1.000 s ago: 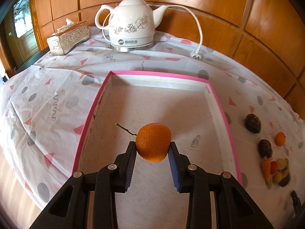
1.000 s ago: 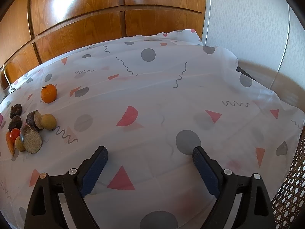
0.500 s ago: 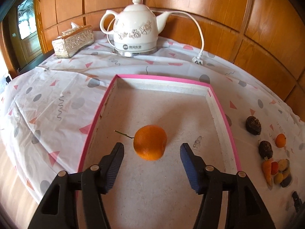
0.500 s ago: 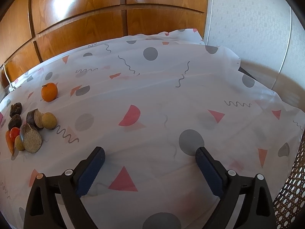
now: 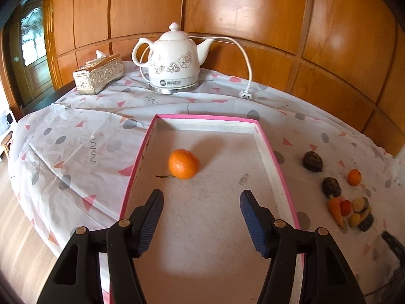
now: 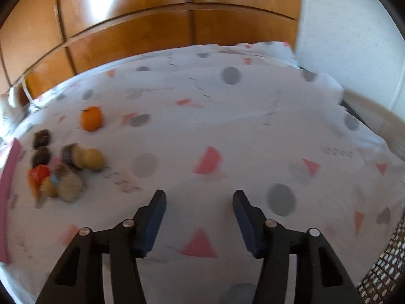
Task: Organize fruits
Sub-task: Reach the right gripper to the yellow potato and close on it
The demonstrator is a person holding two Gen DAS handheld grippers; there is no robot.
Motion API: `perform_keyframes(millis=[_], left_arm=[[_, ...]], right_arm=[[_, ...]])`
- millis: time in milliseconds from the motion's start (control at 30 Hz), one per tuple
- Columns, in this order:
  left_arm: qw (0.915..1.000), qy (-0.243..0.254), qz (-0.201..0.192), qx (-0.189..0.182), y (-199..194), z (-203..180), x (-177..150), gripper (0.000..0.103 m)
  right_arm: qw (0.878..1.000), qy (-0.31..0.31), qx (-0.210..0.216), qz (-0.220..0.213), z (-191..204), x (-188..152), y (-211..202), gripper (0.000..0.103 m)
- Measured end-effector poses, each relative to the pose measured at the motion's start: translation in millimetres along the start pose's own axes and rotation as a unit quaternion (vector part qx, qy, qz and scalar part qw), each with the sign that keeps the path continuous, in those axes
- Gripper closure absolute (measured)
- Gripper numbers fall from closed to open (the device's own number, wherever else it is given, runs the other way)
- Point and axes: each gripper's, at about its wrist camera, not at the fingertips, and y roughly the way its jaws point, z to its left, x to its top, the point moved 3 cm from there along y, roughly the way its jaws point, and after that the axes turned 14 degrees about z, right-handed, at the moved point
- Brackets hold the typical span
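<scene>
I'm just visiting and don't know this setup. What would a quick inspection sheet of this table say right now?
Surface: patterned tablecloth covers the table.
Job's things: one orange lies inside the pink-rimmed tray; a smaller orange and a heap of mixed produce lie on the cloth to the tray's right.
Clutter: white kettle and tissue box at the back.
Grippers: left gripper open above the tray, empty; right gripper open over bare cloth, its fingers have just been closing, with nothing between them.
Cables: kettle cord with its plug lying loose on the cloth.
Surroundings: wood-panelled wall.
</scene>
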Motion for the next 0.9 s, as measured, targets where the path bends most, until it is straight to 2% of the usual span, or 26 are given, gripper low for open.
perform_keyframes(millis=[100,267,400,533,700,900], left_arm=[[1.0,0.004,0.002,-0.005,-2.6,-2.6,-4.2,0.039],[0.9999,-0.004,0.005,-0.012,-4.3,0.1,-7.8,0.039],[0.9998,-0.011,0.007,-0.013,-5.5,4.2,-10.7,0.036],[0.9997,-0.018,0.009,-0.015,-6.0,8.6,-12.1,0.035],[0.9994,-0.027,0.013,-0.015,-5.2,13.6,-13.6,0.034],[0.9991,-0.037,0.016,-0.011,-4.3,20.8,-14.9,0.033]], right_arm=[[0.999,-0.027,0.031,-0.004,18.5,7.6,-5.6,0.055],[0.994,-0.068,0.081,0.003,49.7,17.1,-8.3,0.055],[0.994,-0.081,0.073,0.003,58.9,29.9,-2.5,0.055],[0.99,-0.081,0.107,0.041,64.3,42.2,15.2,0.064],[0.981,-0.085,0.16,0.065,75.6,55.6,24.0,0.064],[0.974,-0.098,0.178,0.094,88.7,55.8,34.7,0.064]])
